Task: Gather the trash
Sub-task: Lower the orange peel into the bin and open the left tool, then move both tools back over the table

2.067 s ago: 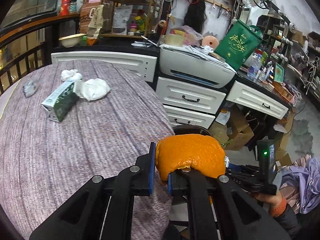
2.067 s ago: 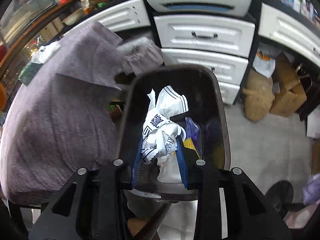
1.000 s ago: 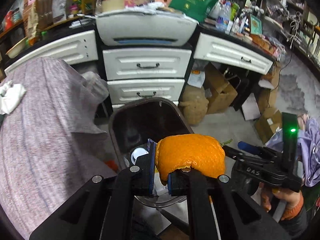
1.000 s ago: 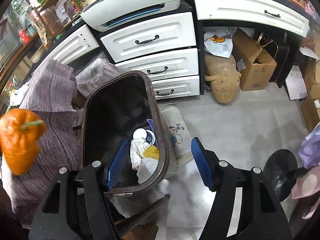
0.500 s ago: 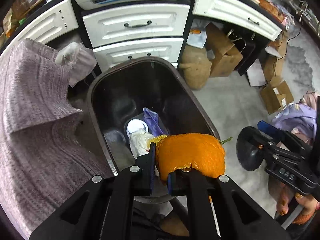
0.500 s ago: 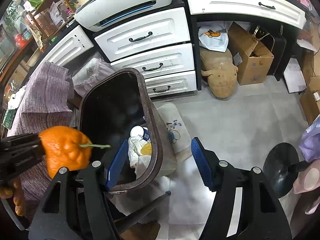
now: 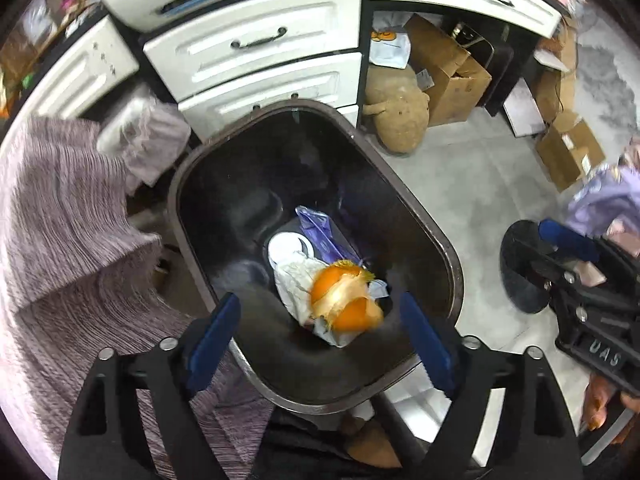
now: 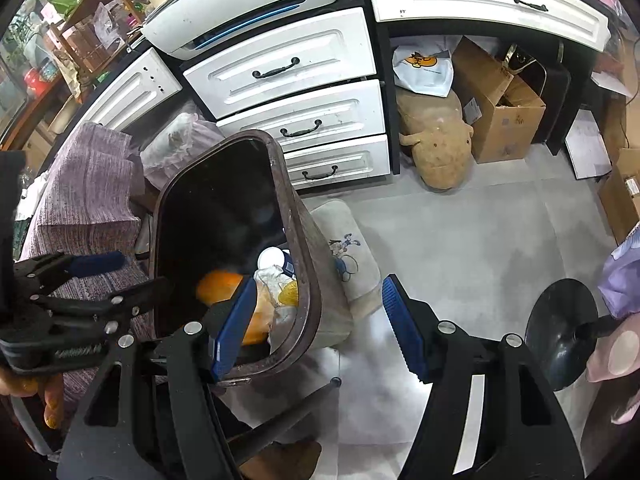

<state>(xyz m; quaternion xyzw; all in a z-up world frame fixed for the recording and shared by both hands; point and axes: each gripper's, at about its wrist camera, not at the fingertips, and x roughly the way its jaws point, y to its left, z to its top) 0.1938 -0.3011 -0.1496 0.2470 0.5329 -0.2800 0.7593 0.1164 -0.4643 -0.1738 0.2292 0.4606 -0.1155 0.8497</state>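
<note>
Down in the dark trash bin (image 7: pixel 432 240), the orange peel (image 7: pixel 344 300) lies on top of crumpled white paper (image 7: pixel 296 280) and a purple wrapper (image 7: pixel 316 224), toward the near right of the bin's floor; its pale pith faces up and its outline is blurred. The left gripper (image 7: pixel 320 340) hangs directly above the bin with its blue-padded jaws spread wide and nothing between them. The right gripper (image 8: pixel 320 328) is likewise wide open and empty, off to the right of the bin over the grey floor, its left pad just over the bin's near rim. To the left of the bin, the purple tablecloth (image 7: pixel 60 220) drapes over the table edge. Peel like this is light, soft and curled, probably a little slick on the waxy outer side, so any remaining scraps would best be pinched across a folded edge or thick rim rather than on a flat face. Crumpled paper is lighter still and compresses, so a firm pinch through its middle should hold it.
</note>
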